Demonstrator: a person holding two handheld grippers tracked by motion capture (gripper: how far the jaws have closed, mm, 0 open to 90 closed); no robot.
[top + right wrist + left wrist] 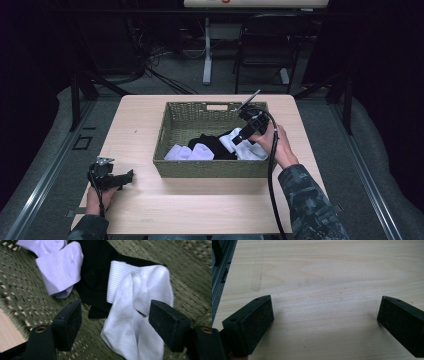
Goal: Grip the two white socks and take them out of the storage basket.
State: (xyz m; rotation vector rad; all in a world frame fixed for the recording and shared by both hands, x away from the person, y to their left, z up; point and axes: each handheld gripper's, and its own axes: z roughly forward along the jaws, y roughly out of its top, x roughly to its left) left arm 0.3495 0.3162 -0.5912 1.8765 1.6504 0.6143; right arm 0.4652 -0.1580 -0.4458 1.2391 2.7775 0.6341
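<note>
A white sock (140, 315) lies crumpled on the woven floor of the basket (210, 169), in its corner toward 4 o'clock as the high view shows it. The right tongs (115, 320) hang just above the sock with jaws spread wide on either side of it, gripping nothing. A black sock (97, 277) lies under the white sock's ribbed cuff, and a pale lilac-white sock (60, 270) sits beyond it, toward 10 o'clock in the right gripper view. In the high view, the white and black socks form a row along the basket's near wall.

The basket is olive-green wicker, rectangular, with a handle slot in its far wall, and stands at the middle of the desk (140, 130). The desk top is pale wood with faint grain and a light stain.

The left tongs (324, 315) rest low over bare wood near the desk's 8 o'clock corner, jaws wide apart and empty.

Around the desk the floor is grey carpet with metal rails at either side. At 12 o'clock stand a white post (207, 50) and a dark chair (265, 45), with cables on the floor; the room beyond is dark.
</note>
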